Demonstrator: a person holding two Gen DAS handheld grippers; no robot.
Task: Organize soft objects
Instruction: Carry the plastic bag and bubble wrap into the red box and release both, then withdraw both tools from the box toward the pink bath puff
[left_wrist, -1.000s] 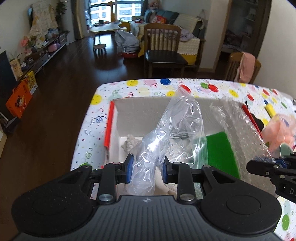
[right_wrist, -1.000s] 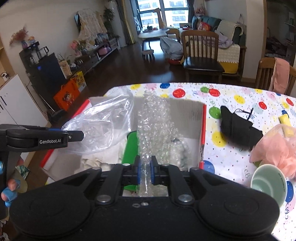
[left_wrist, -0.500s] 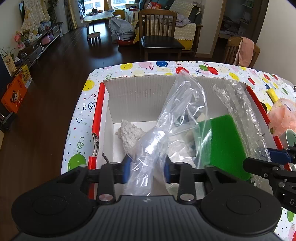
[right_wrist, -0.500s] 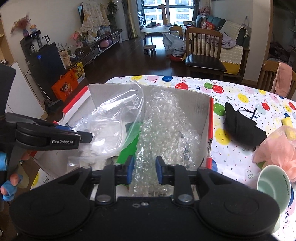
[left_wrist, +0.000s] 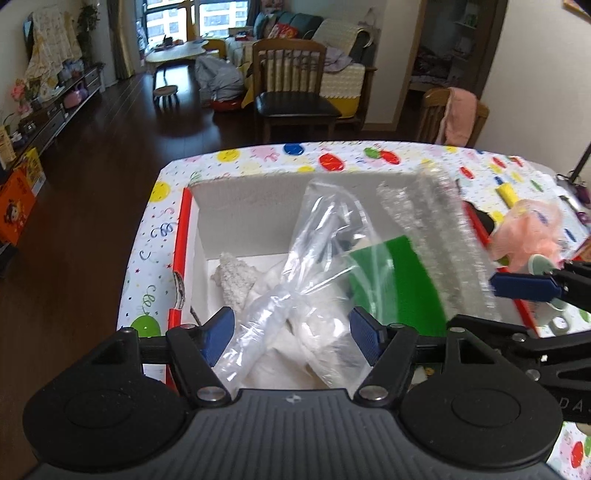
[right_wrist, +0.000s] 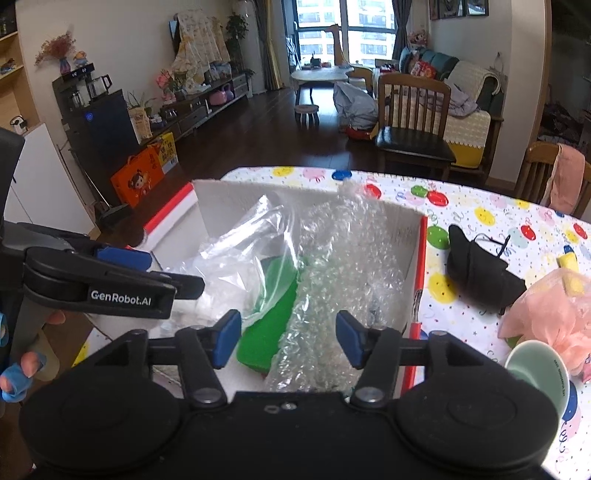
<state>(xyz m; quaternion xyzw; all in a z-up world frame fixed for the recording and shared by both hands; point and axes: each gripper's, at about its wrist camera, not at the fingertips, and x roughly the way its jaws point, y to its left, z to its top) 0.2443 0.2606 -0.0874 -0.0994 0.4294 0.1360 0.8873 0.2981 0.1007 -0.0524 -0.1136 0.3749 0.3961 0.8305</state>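
A white cardboard box with red edges (left_wrist: 236, 214) (right_wrist: 236, 206) sits on the dotted tablecloth. Inside it lie a clear plastic bag (left_wrist: 325, 236) (right_wrist: 240, 251), a sheet of bubble wrap (left_wrist: 439, 236) (right_wrist: 340, 266), a green sponge (left_wrist: 402, 280) (right_wrist: 273, 317) and a white fuzzy cloth (left_wrist: 236, 275). My left gripper (left_wrist: 291, 332) hovers over the box; its jaws are opening, with the bag's tail loose between them, pads clear of it. My right gripper (right_wrist: 288, 338) is opening too, with the bubble wrap between its jaws, untouched by the pads.
Right of the box lie a black fabric piece (right_wrist: 480, 266), a pink mesh puff (right_wrist: 546, 317) (left_wrist: 528, 232), a pale green cup (right_wrist: 539, 373) and a yellow item (right_wrist: 567, 260). A wooden chair (left_wrist: 291, 88) stands beyond the table's far edge.
Both grippers' jaws spread apart, letting go of the plastic bag and the bubble wrap, which now rest in the box. Both views tilted a little.
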